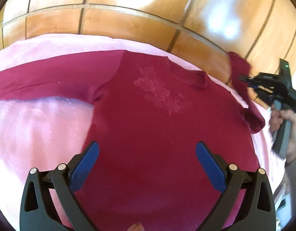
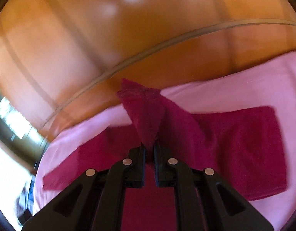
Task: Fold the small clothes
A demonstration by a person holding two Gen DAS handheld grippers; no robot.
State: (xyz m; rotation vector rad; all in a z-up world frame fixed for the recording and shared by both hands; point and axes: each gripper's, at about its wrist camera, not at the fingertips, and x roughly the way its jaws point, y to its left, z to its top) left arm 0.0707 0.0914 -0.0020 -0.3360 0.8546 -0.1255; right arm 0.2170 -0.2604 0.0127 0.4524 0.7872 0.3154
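Sleeve [image 2: 146, 115] hangs limp from my right tongs [image 2: 149, 150], pinched tight; left tongs [image 1: 147, 153] gape empty above the soft shirt [image 1: 157, 115].

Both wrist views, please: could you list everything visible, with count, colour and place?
Dark red long-sleeved knit top: one, dark red, spread flat on the sheet; one sleeve lifted.
Pink bed sheet: one, pale pink, under the top.
Tiled floor: orange-brown with pale grout lines, beyond the sheet.
Left tool: one, black with blue pads, open above the top's lower body.
Right tool: one, black, shut on the lifted sleeve.
Person's hand: one, gripping the right tool's handle at the left view's right edge.
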